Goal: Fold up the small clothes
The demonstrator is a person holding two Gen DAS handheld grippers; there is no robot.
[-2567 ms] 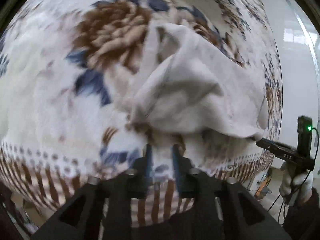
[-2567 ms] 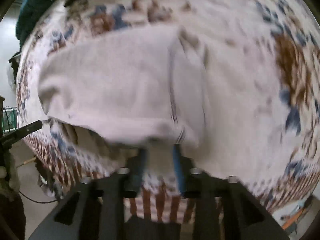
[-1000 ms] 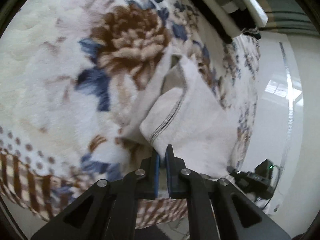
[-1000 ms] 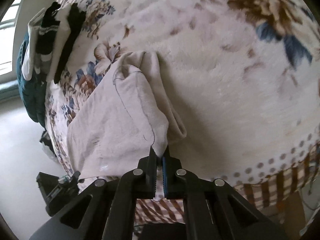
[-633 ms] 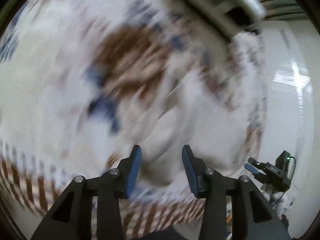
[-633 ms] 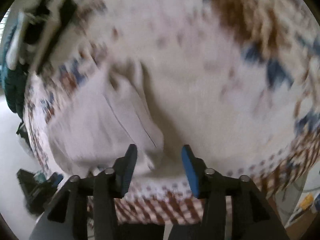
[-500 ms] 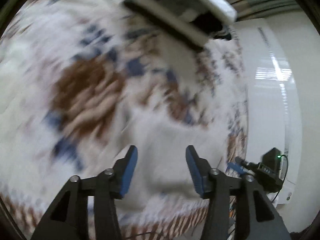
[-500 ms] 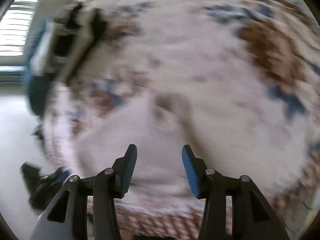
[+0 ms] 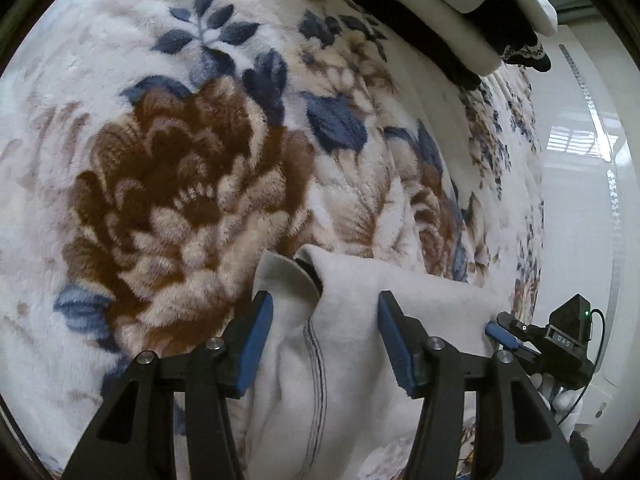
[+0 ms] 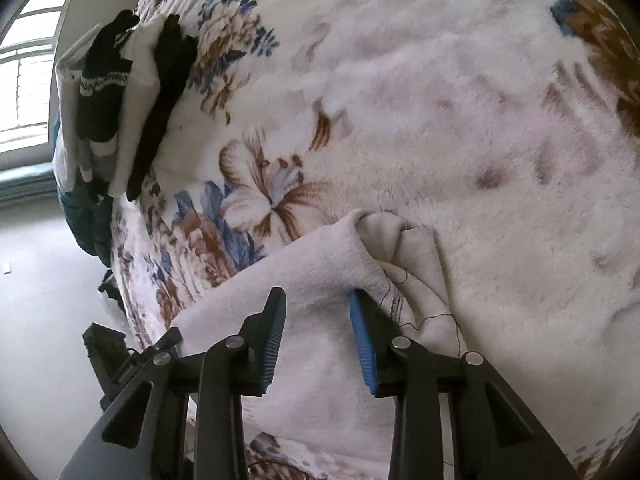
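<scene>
We hold both the left gripper (image 9: 325, 334) and right gripper (image 10: 318, 338) with jaws open; the white cloth (image 9: 352, 360) lies between them on the floral blanket (image 9: 180, 168).

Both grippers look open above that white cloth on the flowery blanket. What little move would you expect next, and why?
Probably the left gripper lowers and closes on the white garment near its stitched seam. Both it and the right gripper are open and hold nothing, and the garment lies bunched, only partly folded, on the floral blanket.
</scene>
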